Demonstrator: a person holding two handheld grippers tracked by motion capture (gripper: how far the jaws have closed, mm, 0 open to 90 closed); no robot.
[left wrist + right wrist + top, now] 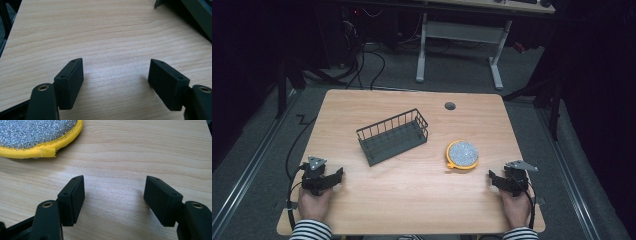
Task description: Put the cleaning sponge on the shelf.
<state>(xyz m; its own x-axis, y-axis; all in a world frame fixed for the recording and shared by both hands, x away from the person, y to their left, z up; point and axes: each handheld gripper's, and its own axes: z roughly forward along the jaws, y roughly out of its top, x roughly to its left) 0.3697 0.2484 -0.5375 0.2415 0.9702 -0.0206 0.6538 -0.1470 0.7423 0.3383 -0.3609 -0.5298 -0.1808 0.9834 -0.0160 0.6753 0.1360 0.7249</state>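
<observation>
Nothing is under way yet, as far as I can judge. The left gripper (331, 176) and the right gripper (495, 178) rest near the table's (412, 200) near corners, both with jaws spread and empty. The round scourer (462, 154) lies just ahead of the right gripper; the wire basket (393, 136) sits mid-table, beside it. A likely first move: right gripper reaches forward, straddles the scourer's yellow rim, then pinches.

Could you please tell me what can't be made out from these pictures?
- Basket: in the left gripper view the top right edge cuts it to a dark corner.
- Scrubber: in the right gripper view the top edge cuts it; its underside is hidden.
- Grommet: too small in the high view.
</observation>
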